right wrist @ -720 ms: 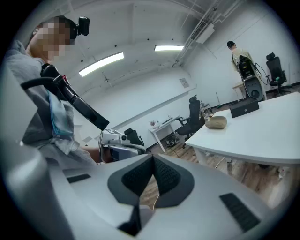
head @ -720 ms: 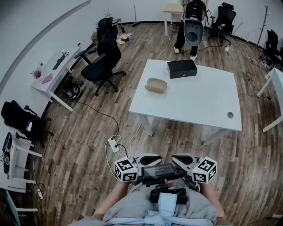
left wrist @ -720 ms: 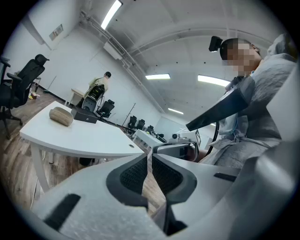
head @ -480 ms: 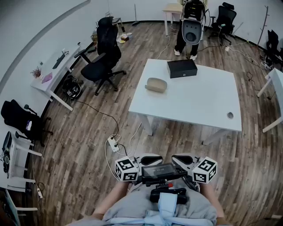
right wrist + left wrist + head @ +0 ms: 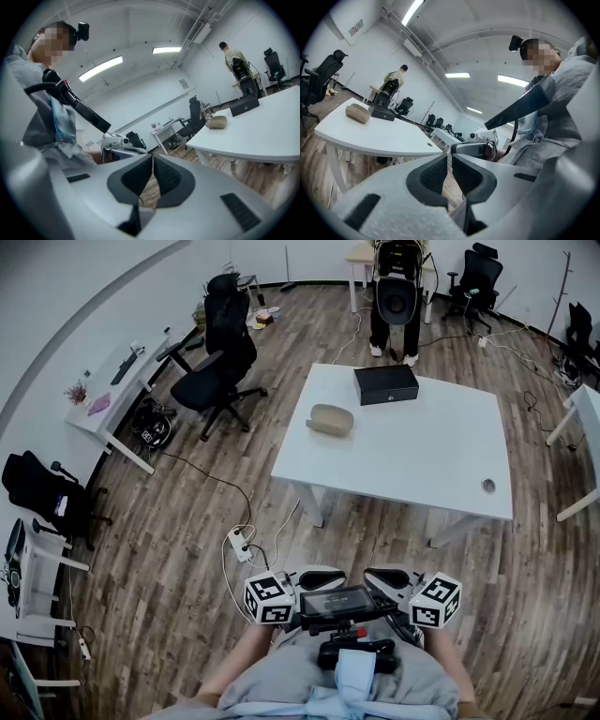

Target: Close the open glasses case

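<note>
Wide room with a plank floor [image 5: 169, 549], seen steeply from above. At 12 o'clock, a white table [image 5: 412, 465], mostly bare, with a round cable hole [image 5: 487, 485] near its 4 o'clock corner. At 10 o'clock, a black office chair [image 5: 225, 357] beside a white side desk [image 5: 117, 395]. On the floor at 9 o'clock of the grippers, a power strip [image 5: 241, 547] with trailing cable. Beyond the table's far edge at 12 o'clock, a standing person [image 5: 394, 296], back turned.

On the tabletop toward 10 o'clock, the tan glasses case [image 5: 331, 420], lying flat and alone; too small to tell whether lid up or down. Just past it toward 1 o'clock, apart from it, a black box [image 5: 385, 385], lid down, contents hidden.

Held low at 6 o'clock, close to the body and well short of the table: left gripper [image 5: 450, 161], jaws pressed together, nothing between; right gripper [image 5: 152, 161], jaws likewise together, nothing between. Both well apart from the case.
</note>
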A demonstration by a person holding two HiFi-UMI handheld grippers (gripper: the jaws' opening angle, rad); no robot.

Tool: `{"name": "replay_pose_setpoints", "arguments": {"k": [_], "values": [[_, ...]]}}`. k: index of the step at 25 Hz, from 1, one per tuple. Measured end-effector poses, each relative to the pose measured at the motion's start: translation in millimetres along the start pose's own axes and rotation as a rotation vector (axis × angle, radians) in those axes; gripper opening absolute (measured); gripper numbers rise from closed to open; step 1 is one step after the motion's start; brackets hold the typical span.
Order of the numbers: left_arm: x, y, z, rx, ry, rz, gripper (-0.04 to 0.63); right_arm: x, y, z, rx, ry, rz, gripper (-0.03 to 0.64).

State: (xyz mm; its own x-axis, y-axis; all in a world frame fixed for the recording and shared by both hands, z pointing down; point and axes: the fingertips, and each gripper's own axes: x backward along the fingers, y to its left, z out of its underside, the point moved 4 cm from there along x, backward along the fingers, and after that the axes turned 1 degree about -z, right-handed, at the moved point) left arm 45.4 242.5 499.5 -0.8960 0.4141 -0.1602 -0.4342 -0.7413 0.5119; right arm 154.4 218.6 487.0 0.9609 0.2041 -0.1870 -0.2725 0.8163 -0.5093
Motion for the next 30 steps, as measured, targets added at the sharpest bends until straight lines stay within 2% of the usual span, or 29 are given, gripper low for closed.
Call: {"name": "replay_pose_setpoints", "arguments": {"k": [3,17,30], "values": [[-3.0,1.6,0.9,0.003,0.003,0.002,0.021,1.2,-3.9,-3.0,-0.05,-0.038,-0.019,0.032],[-13.3,6.9,-1.6,0.014,0.01,0.028,0.021,1.4,-10.1,-1.0,-0.025,-0.005,0.006,0.034],[-12.8,22.1,-5.9,0.033,0.024,0.024,0.021,-11.5,-19.9,-7.0,-0.051,0.009,0.003,0.034]]}}
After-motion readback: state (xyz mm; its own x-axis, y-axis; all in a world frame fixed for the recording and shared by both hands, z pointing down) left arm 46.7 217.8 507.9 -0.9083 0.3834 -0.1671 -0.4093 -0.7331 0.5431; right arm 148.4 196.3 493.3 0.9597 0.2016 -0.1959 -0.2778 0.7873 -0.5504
